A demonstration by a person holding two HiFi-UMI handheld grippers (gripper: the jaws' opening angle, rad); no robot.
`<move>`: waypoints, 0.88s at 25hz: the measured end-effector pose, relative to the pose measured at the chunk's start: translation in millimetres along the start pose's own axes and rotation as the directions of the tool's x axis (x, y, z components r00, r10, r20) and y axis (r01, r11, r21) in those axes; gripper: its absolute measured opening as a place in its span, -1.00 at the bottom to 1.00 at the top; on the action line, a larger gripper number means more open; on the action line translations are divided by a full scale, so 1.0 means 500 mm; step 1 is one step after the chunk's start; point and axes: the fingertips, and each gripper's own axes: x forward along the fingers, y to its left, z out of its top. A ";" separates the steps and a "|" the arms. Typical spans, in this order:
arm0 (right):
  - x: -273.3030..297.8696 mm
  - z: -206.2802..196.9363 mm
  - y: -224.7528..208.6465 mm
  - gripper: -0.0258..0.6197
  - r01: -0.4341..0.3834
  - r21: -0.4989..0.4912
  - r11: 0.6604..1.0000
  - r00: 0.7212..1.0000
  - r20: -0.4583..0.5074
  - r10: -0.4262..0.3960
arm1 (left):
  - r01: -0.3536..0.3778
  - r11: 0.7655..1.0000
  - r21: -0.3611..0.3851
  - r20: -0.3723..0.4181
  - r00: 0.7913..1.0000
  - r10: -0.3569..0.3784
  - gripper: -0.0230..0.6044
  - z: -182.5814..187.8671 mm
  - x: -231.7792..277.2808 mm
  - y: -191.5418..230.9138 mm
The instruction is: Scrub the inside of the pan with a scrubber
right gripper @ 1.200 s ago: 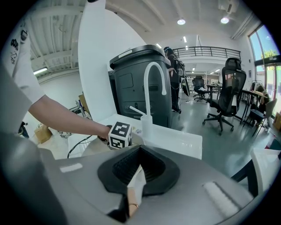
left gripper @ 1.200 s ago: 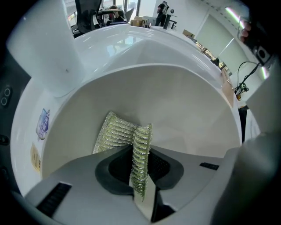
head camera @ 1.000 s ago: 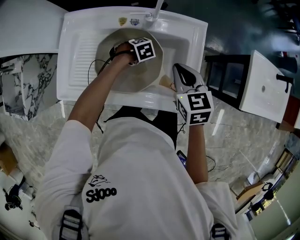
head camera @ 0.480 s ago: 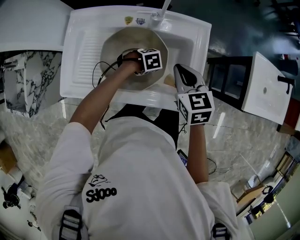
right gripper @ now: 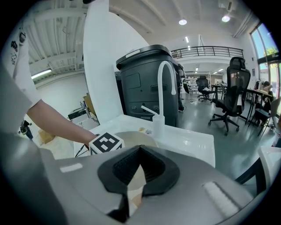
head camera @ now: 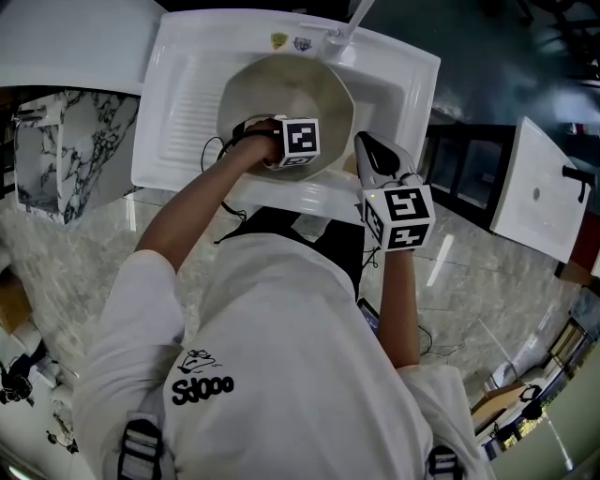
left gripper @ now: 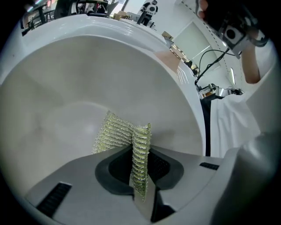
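A beige pan (head camera: 281, 89) sits in the white sink (head camera: 183, 89). My left gripper (head camera: 281, 157) is down inside it near the front wall, shut on a green mesh scrubber (left gripper: 117, 132) that presses against the pan's inner surface (left gripper: 66, 88). In the left gripper view the left gripper (left gripper: 139, 151) pinches the scrubber's folded edge. My right gripper (head camera: 372, 159) is at the pan's right side, shut on the tan pan handle (right gripper: 135, 180). The right gripper (right gripper: 139, 154) looks over the pan's rim (right gripper: 131, 138).
A white faucet (head camera: 349, 23) stands behind the pan, and shows again as the faucet (right gripper: 164, 83) in the right gripper view. The sink's ribbed drainboard (head camera: 192, 103) lies left of the pan. A black cable (head camera: 225, 150) trails from the left gripper. Marble floor surrounds the sink.
The left gripper has slid with the scrubber from the pan's far side toward its near wall. The right gripper has kept its hold at the handle.
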 end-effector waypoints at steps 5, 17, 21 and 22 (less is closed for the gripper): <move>0.012 0.009 0.006 -0.89 -0.012 -0.010 1.000 1.000 0.000 0.012 | 0.038 0.999 -0.005 -0.063 0.997 -0.038 -0.72 -0.060 0.000 -0.009; 0.016 0.022 -0.009 -0.89 -0.012 0.005 1.000 1.000 0.006 0.012 | -0.002 0.997 -0.073 -0.168 0.986 -0.011 -0.72 -0.143 -0.027 0.060; 0.016 0.018 -0.014 -0.89 -0.010 0.006 1.000 1.000 -0.001 0.010 | -0.080 0.989 -0.125 -0.128 0.990 0.064 -0.72 -0.148 -0.050 0.113; 0.016 0.017 -0.015 -0.89 -0.010 0.006 1.000 1.000 -0.003 0.010 | -0.103 0.985 -0.138 -0.117 0.989 0.087 -0.72 -0.145 -0.054 0.126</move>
